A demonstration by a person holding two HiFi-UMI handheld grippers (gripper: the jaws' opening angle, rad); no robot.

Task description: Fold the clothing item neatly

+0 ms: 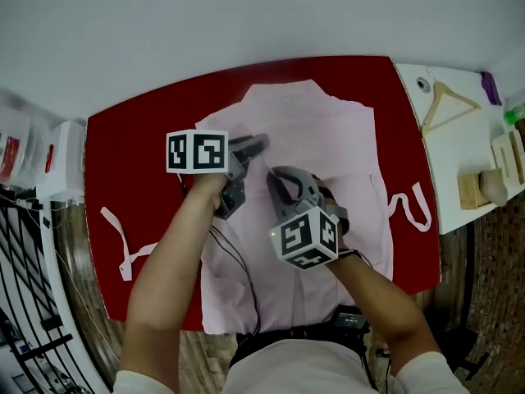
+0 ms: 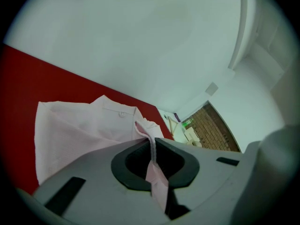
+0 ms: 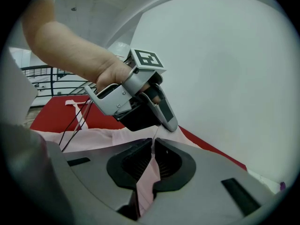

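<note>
A pale pink garment (image 1: pixel 328 146) with long ties lies spread on the red table (image 1: pixel 131 154). My left gripper (image 1: pixel 261 144) is over its upper middle, shut on a fold of the pink cloth (image 2: pixel 152 165); the collar with a button (image 2: pixel 121 113) shows beyond its jaws. My right gripper (image 1: pixel 275 176) sits just right of and below the left, shut on another pinch of the same cloth (image 3: pixel 149 172). In the right gripper view the left gripper (image 3: pixel 173 127) hangs close ahead, over the pink garment (image 3: pixel 93 138).
A white side table (image 1: pixel 459 146) at the right carries a wooden hanger (image 1: pixel 449 101) and small wooden items. One tie (image 1: pixel 123 240) trails left on the red table, another tie (image 1: pixel 414 208) trails right. Black railings (image 1: pixel 25 277) stand at the left. Cables (image 1: pixel 238 269) run back from the grippers.
</note>
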